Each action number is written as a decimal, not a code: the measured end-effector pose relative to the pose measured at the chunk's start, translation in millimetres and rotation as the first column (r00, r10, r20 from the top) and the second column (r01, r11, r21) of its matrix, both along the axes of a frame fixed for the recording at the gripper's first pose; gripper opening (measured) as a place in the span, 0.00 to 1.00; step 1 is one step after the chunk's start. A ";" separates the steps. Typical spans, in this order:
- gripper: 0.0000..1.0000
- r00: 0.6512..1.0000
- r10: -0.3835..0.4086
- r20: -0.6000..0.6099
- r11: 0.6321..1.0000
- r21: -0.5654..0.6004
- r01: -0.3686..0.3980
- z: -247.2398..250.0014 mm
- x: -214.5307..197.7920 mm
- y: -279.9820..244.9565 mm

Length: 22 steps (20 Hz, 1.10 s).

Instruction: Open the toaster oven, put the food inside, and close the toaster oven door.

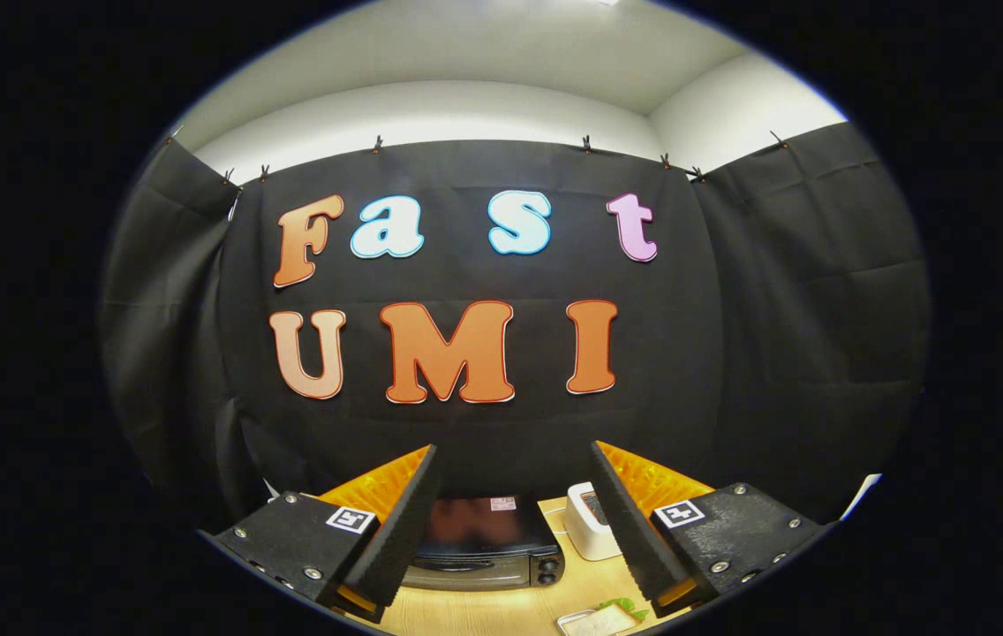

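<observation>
The fingers (515,521) are spread wide and hold nothing. Between them, farther off, we see the oven (486,543) on the table (501,609), its door shut. A white box (588,521) stands beside it. Nearer us, a tray (597,621) carries green food (625,608).

Your claw (515,521) hangs with its fingers spread wide, and the left finger (400,521) covers the left end of the toaster oven (484,543) at lower centre. The right finger hides part of the white box (588,521) beside it. At the bottom, the tray (594,621) with green food (625,608) is cut off; you cannot tell what the food is. The surface (501,609) shows partly.
</observation>
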State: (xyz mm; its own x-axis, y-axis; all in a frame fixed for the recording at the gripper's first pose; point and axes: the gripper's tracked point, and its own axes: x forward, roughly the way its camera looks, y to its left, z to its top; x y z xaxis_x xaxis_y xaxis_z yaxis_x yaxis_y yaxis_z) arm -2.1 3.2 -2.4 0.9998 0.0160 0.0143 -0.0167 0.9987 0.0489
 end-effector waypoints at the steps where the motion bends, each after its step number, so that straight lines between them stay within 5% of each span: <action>1: 0.99 1.000 -0.005 -0.003 1.000 -0.001 0.005 -1.0 2.0 -0.7; 22: 0.99 0.999 0.030 -0.026 0.999 0.026 -0.029 -87.8 72.9 53.4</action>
